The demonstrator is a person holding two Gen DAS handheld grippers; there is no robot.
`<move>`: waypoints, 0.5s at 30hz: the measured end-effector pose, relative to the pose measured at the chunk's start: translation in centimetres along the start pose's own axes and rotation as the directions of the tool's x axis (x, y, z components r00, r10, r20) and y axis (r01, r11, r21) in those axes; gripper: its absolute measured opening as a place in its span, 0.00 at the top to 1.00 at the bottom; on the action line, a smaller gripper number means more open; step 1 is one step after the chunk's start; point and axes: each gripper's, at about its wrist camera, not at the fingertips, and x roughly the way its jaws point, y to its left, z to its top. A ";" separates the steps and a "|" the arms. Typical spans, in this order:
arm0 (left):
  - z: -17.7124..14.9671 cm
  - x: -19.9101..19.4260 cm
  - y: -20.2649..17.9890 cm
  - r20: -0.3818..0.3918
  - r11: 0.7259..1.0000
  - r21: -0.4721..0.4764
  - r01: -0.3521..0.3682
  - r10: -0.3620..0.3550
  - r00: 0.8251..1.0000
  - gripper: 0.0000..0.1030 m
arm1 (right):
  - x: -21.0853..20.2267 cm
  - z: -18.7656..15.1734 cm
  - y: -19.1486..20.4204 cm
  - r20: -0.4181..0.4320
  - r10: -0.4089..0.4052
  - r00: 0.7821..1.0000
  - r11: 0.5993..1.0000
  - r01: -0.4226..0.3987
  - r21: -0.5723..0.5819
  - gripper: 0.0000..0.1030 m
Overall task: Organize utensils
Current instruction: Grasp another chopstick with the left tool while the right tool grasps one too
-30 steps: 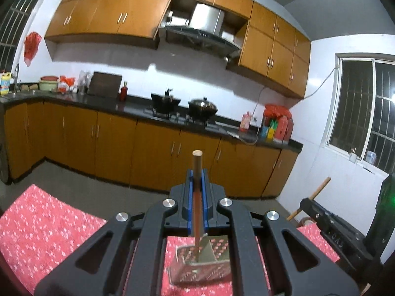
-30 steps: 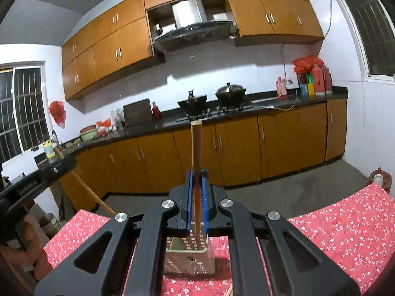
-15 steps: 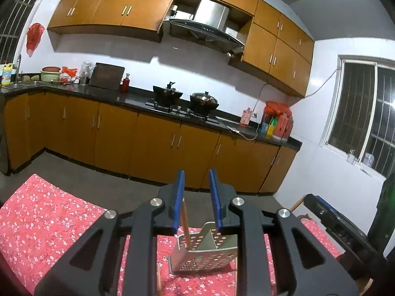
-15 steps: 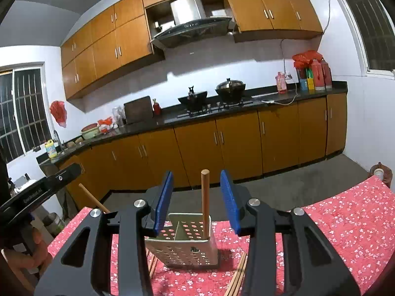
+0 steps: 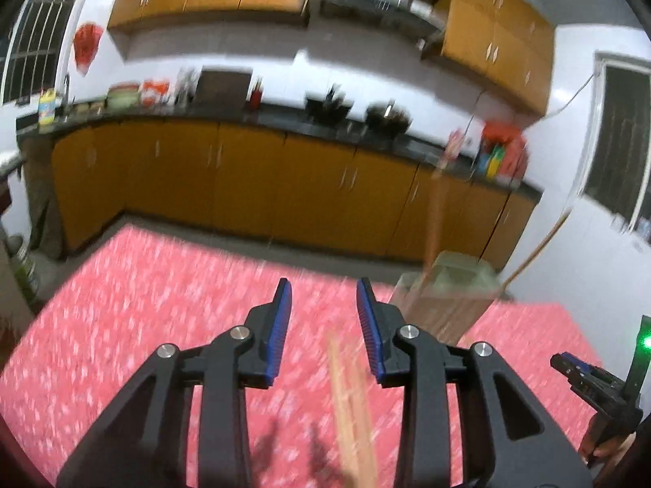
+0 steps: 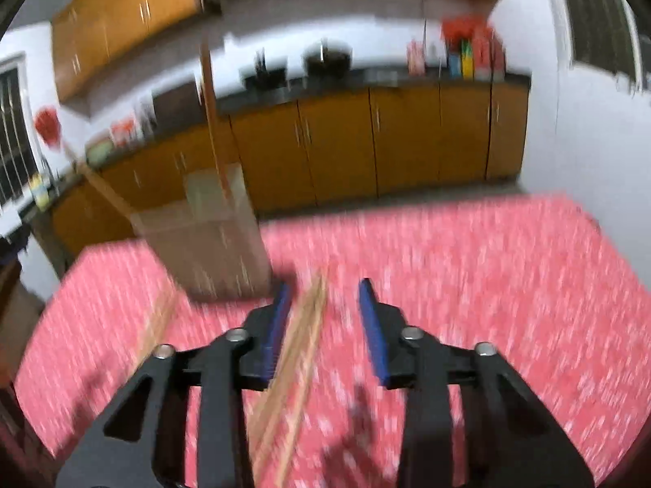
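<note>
Chopsticks loose on red cloth, both grippers over them, frames blurred.

Chopsticks (image 6: pixel 299 349) lie between the right gripper (image 6: pixel 325 305) jaws, untouched; jaws parted, just closing. Another pair (image 5: pixel 352 402) lies under the left gripper (image 5: pixel 323 309), jaws spread, just opening, nothing pinched. Metal holder (image 6: pixel 211 240), sticks upright in it, stands ahead-left of right jaws.

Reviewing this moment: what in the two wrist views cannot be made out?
- Utensil holder, left wrist view: motion blur hides its holes and how many sticks stand inside.
- Chopsticks, right wrist view: blurred, number unclear; lower ends cut off by the frame edge.
- Right gripper, left wrist view: small at the edge, opening unreadable there.
</note>
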 end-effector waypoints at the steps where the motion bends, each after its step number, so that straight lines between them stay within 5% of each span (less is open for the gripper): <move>1: -1.2 0.6 0.5 -0.042 1.000 -0.003 -0.006 0.006 0.999 0.67 | 1.2 -1.3 0.0 -0.058 0.016 0.998 1.000 -0.015 0.011 0.77; 6: -5.6 2.6 1.4 -0.175 1.000 -0.004 -0.005 0.004 0.985 0.67 | 3.8 -4.3 0.7 -0.159 0.039 0.987 0.999 -0.035 0.024 0.77; 13: -9.2 3.6 0.6 -0.248 0.999 0.001 0.046 -0.044 0.968 0.67 | 5.4 -5.8 2.5 -0.187 0.015 0.982 0.999 -0.023 -0.041 0.77; 15: -9.9 3.7 0.3 -0.265 0.998 0.002 0.059 -0.056 0.963 0.67 | 5.5 -5.8 2.6 -0.181 -0.004 0.983 0.998 -0.007 -0.058 0.84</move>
